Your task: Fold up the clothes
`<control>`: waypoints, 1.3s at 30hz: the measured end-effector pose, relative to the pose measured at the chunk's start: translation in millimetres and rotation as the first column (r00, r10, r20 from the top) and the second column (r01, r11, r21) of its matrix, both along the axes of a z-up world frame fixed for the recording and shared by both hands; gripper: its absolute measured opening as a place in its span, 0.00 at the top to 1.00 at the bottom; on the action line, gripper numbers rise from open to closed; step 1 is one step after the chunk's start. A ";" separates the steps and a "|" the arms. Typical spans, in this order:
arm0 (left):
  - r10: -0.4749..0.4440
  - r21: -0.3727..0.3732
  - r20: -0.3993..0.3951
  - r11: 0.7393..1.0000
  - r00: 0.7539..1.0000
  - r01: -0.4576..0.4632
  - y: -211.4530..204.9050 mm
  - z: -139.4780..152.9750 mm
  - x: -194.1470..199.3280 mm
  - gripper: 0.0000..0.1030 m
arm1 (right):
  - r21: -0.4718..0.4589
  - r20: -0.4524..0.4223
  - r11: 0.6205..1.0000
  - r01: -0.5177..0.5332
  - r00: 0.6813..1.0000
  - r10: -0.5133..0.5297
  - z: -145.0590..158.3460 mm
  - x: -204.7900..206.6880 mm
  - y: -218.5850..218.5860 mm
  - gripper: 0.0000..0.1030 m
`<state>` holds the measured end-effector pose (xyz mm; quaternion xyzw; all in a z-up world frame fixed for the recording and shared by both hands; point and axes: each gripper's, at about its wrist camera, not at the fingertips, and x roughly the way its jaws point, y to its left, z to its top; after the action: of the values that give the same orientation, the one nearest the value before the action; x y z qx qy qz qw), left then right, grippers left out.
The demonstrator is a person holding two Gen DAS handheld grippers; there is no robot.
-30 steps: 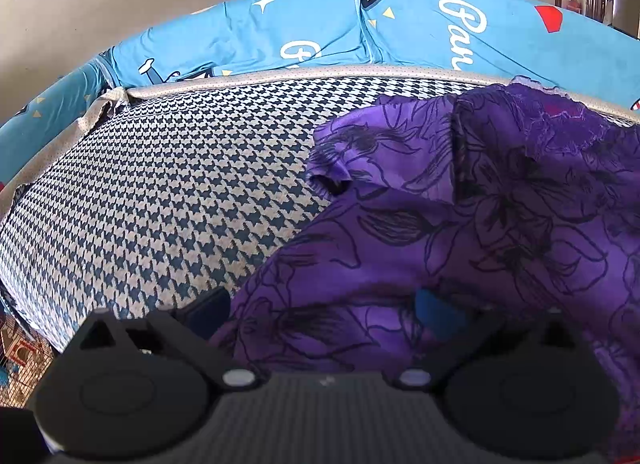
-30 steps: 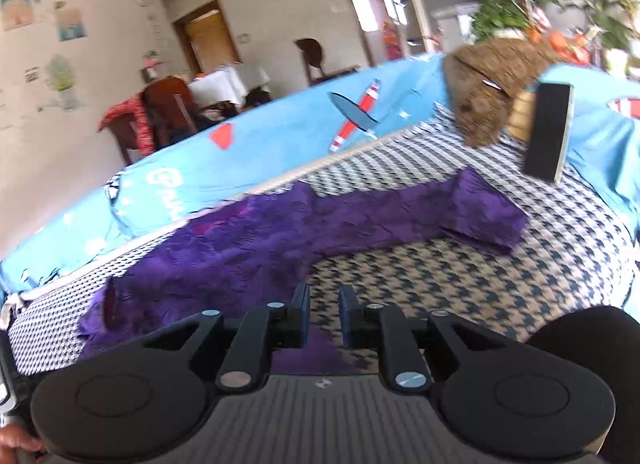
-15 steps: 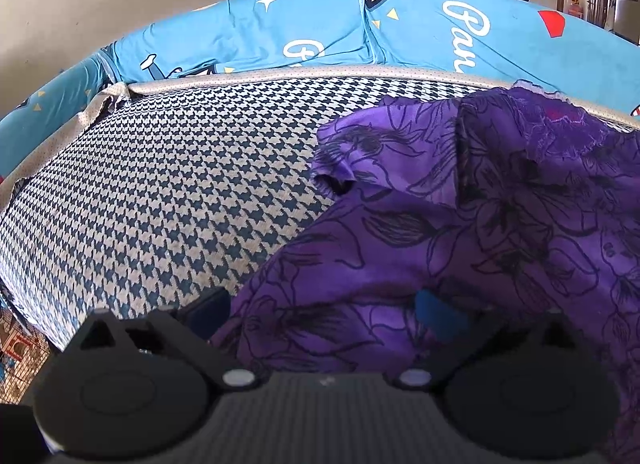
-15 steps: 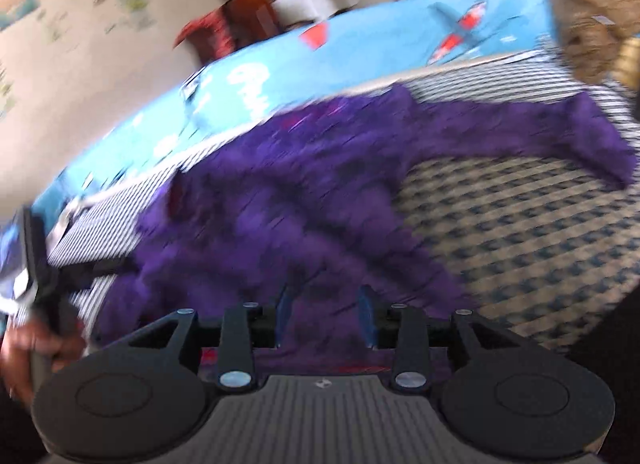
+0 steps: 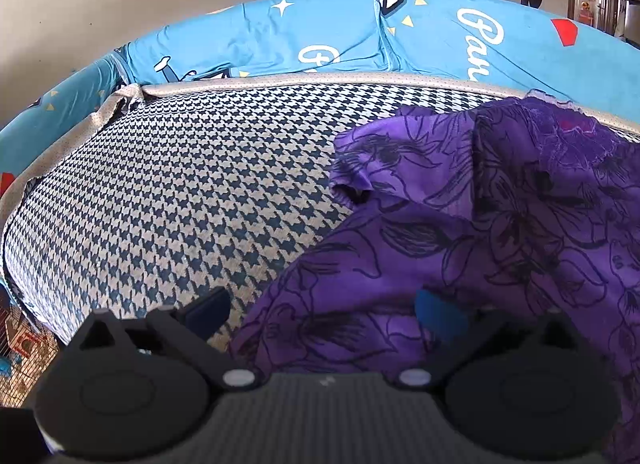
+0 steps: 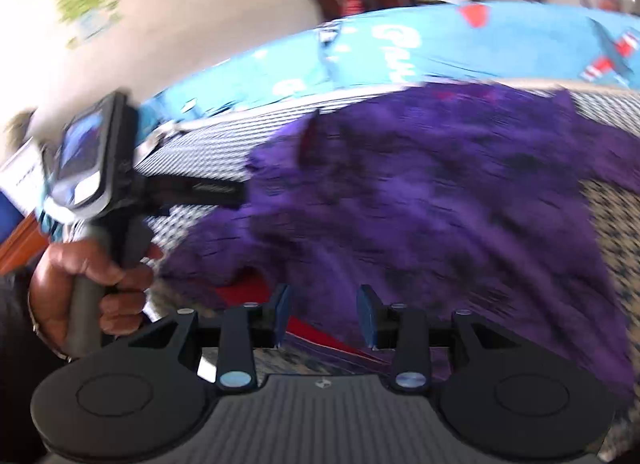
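Purple garment [image 5: 500, 232] edge lies between the spread left tool [image 5: 324, 312] fingers, apparently unpinched.

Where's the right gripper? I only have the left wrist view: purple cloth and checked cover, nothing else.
Observer: The right gripper sits low at the near edge of the purple garment, jaws open, not clamped on cloth.
Operator: How far does the garment run past my frame?
Observer: It spreads to the right over the houndstooth cover. The right wrist view is motion-blurred, so I cannot read the folds.
Operator: Anything under it?
Observer: A red strip shows just below the hem, by the right gripper. I cannot tell what it is.
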<state>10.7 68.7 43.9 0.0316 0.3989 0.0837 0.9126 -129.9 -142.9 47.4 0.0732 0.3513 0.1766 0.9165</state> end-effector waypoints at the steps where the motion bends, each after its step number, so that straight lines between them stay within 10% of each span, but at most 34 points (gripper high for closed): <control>1: 0.008 0.000 0.001 1.000 1.000 -0.008 2.5 0.8 -0.2 0.00 | -0.020 0.008 0.999 -0.033 0.999 0.033 -1.8 3.6 9.4 0.65; 18: 0.078 -0.069 -0.010 0.994 0.997 -0.079 34.1 7.6 -4.1 0.00 | -0.386 0.101 0.889 -0.245 0.947 0.305 -43.2 51.3 107.1 0.75; 22: 0.077 -0.067 -0.009 0.995 0.997 -0.077 34.4 8.0 -4.2 0.00 | -0.345 0.100 0.896 -0.281 0.938 0.333 -39.4 46.7 106.3 0.94; 39: 0.083 -0.039 -0.016 0.996 0.996 -0.084 31.8 3.9 -2.4 0.00 | -0.192 0.026 0.887 -0.420 0.901 0.433 -36.0 9.5 96.1 0.81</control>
<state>8.3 100.5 47.8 -0.0024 0.4079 0.1137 0.9059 -120.4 -46.8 11.4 -0.0959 0.3422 0.3431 0.8695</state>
